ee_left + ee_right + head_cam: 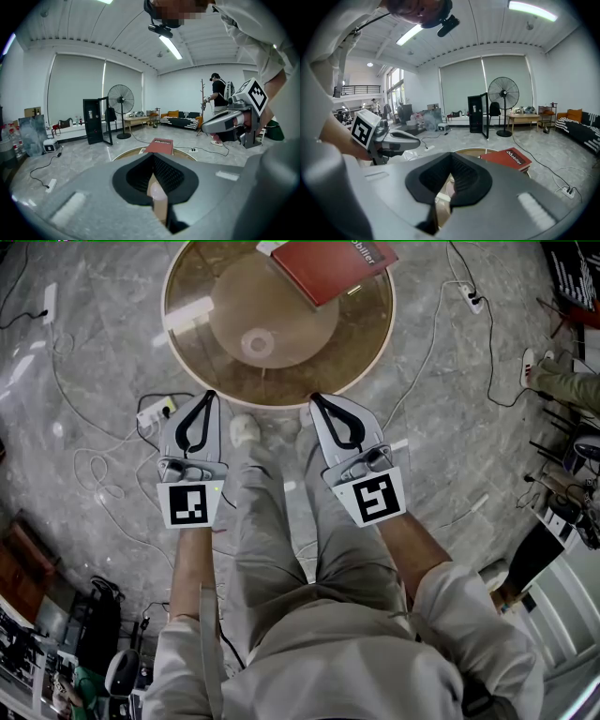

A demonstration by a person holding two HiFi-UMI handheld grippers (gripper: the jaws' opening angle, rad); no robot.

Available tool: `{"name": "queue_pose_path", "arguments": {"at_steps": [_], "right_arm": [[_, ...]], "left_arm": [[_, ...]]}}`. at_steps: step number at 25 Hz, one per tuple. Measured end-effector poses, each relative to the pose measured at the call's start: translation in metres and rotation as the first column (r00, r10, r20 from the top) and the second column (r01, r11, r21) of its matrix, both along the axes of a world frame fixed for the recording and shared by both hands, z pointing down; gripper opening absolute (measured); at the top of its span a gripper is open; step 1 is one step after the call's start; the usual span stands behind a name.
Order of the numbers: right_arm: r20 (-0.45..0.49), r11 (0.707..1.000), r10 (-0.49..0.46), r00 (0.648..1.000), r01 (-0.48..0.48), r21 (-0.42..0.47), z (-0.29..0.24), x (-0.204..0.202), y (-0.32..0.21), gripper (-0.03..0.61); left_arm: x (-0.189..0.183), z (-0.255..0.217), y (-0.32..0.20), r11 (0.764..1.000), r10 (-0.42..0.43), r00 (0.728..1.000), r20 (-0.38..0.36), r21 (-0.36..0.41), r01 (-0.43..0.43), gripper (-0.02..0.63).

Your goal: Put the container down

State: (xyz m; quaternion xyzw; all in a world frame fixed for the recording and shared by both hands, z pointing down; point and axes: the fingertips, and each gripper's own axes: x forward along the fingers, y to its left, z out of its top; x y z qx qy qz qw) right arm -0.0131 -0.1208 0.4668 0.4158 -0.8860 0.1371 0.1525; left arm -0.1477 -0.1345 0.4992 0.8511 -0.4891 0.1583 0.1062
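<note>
No container shows in any view. A round glass table (197, 334) stands in front of me with a red book (323, 268) lying at its far edge. My left gripper (208, 396) hangs just short of the table's near rim, its jaws shut with nothing between them. My right gripper (316, 400) is beside it at the same height, also shut and empty. In the left gripper view the left gripper (152, 155) points at the red book (159, 145). In the right gripper view the right gripper (451, 154) has the red book (508, 159) ahead to its right.
Cables and power strips (155, 411) lie on the marble floor around the table. Another person's leg and shoe (562, 385) show at the right. A standing fan (120, 100), a black cabinet (93, 121) and a sofa (180, 119) stand farther back, and a person (218, 96) stands near a coat rack.
</note>
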Motion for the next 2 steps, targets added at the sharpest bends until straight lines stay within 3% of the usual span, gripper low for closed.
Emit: {"name": "queue_pose_path", "arguments": {"at_steps": [2], "right_arm": [[-0.001,1.0,-0.001,1.0,0.001,0.002,0.0,0.0009,-0.0007,0.002]], "left_arm": [[0.0012,0.0007,-0.0001,1.0,0.002,1.0,0.002,-0.001,-0.002,0.005]]}}
